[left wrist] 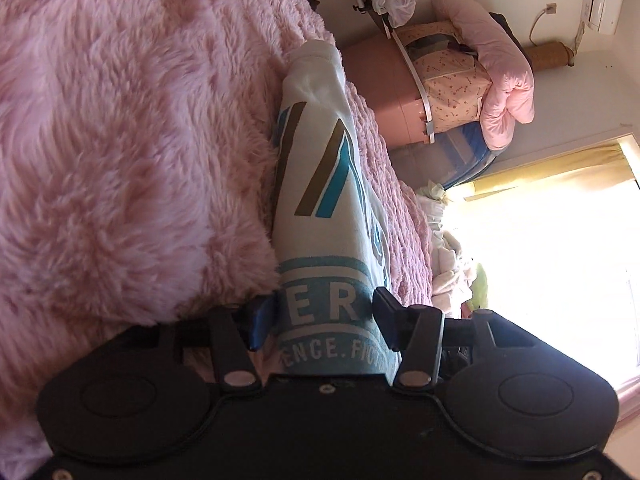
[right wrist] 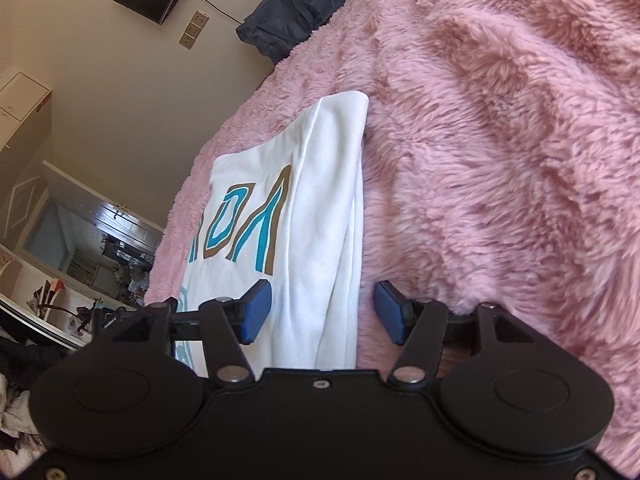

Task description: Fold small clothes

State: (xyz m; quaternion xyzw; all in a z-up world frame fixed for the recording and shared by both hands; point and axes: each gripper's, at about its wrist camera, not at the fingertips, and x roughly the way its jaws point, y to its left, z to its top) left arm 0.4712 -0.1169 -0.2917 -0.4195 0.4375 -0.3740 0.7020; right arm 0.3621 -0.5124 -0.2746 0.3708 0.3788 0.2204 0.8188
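The left claw [left wrist: 325,316] stands spread, its blue pads either side of the white folded cotton garment with teal and brown lettering [left wrist: 320,200], which stretches ahead over the fluffy pink fur bedspread [left wrist: 120,140]. The right claw [right wrist: 323,312] is likewise spread, straddling the garment's plain folded edge; bedspread lies right and beyond.

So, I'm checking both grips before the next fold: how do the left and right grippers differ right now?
The left gripper straddles the white shirt over its teal printed band; the right gripper straddles a plain white folded edge. The left's fingers sit nearer the cloth; the right's far finger stands clear against the pink fur blanket. Both are open.
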